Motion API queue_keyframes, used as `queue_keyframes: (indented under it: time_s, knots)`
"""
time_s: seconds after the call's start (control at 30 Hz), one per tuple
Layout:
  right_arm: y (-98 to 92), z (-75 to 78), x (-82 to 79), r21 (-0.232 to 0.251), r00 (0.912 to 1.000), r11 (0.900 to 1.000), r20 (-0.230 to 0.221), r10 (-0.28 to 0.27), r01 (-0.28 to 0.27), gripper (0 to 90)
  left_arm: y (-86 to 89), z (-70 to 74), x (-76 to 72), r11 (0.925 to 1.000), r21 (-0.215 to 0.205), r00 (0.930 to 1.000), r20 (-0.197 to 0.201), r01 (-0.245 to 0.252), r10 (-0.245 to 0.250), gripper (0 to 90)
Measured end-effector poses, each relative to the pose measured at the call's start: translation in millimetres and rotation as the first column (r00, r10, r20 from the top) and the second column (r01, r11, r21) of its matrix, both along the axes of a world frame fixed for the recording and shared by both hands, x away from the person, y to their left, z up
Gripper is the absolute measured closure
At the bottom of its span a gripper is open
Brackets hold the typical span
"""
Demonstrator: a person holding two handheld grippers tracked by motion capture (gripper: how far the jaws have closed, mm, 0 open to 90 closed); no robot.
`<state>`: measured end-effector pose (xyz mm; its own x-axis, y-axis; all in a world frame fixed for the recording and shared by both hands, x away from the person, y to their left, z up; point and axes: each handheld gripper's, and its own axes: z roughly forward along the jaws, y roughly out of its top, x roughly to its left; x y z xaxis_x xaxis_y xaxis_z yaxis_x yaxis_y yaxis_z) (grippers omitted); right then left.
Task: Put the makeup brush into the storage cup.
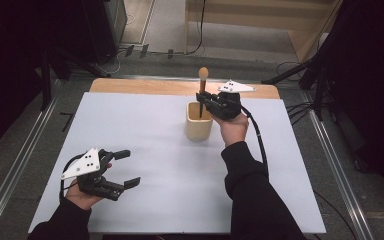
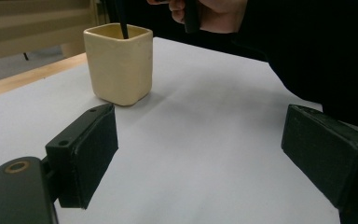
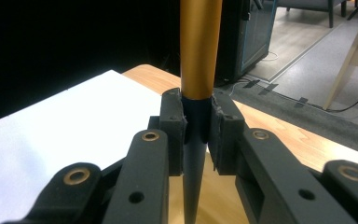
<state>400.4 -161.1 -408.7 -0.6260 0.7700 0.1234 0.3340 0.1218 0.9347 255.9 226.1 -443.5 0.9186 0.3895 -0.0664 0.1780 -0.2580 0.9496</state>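
A cream square cup (image 1: 199, 122) (image 2: 119, 65) stands upright on the white sheet (image 1: 130, 125), right of the middle toward the back. My right gripper (image 1: 201, 98) (image 3: 197, 121) hovers over the cup's rim, shut on a slim tool (image 1: 203, 75) (image 3: 200, 46) with a golden handle and a dark tapered lower part. The tool stands upright, and its dark end (image 2: 123, 30) reaches down into the cup. My left gripper (image 1: 128, 168) (image 2: 200, 154) rests low at the front left of the sheet, open, with nothing between its pads (image 2: 88, 154); it faces the cup.
The white sheet covers a wooden table whose bare edge (image 1: 145, 86) shows at the back. Metal rails (image 1: 15, 170) run along both sides. Cables (image 1: 300, 107) and dark stands lie on the floor around. The person's right sleeve (image 1: 252, 195) lies across the front right.
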Motion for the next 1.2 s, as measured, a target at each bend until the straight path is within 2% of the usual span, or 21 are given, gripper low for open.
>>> queue_keyframes:
  time_s: [0.3, 0.53, 0.9, 0.97, 1.0, 1.03, 1.1, 1.2]
  knots:
    - [0.7, -9.9, 1.5, 0.012, 0.9998, 1.0, -0.019, -0.009, 0.009, 78.8, -0.8, -0.3, -0.5, 1.0, 0.003, 1.0, -0.004, 0.003, -0.003, 11.6]
    - [2.7, -16.0, 0.5, -0.003, 0.9994, 1.0, -0.033, -0.003, 0.003, 78.7, -0.7, -0.3, -0.3, 1.0, 0.0, 1.0, -0.007, 0.005, -0.005, 11.6]
    - [5.5, -17.4, 0.9, -0.001, 0.999, 1.0, -0.046, 0.004, -0.004, 77.6, -0.3, -0.3, -0.1, 1.0, -0.001, 1.0, -0.008, 0.006, -0.006, 11.6]
    - [4.7, -17.8, 1.5, -0.004, 0.9989, 1.0, -0.044, 0.012, -0.013, 57.1, -0.1, -0.1, -0.1, 1.0, -0.002, 1.0, -0.005, 0.005, -0.005, 11.5]
    - [3.8, -18.0, 2.0, 0.004, 0.9989, 1.0, -0.042, 0.02, -0.02, 44.2, 0.0, 0.0, -0.1, 1.0, -0.003, 1.0, -0.005, 0.005, -0.005, 11.5]
    - [3.1, -18.3, 2.4, 0.013, 0.9986, 1.0, -0.049, 0.02, -0.019, 35.7, 0.0, -0.2, 0.0, 1.0, -0.005, 1.0, -0.006, 0.005, -0.005, 11.6]
    - [1.1, -18.2, 1.5, 0.032, 0.997, 0.999, -0.067, 0.038, -0.036, 32.5, 0.0, -0.3, 0.2, 1.0, 0.0, 1.0, -0.008, 0.005, -0.005, 11.5]
    - [1.2, -16.5, -2.6, -0.011, 0.9975, 0.999, -0.058, 0.042, -0.043, 28.2, -0.5, -0.2, 0.0, 1.0, 0.0, 1.0, -0.008, 0.005, -0.005, 11.6]
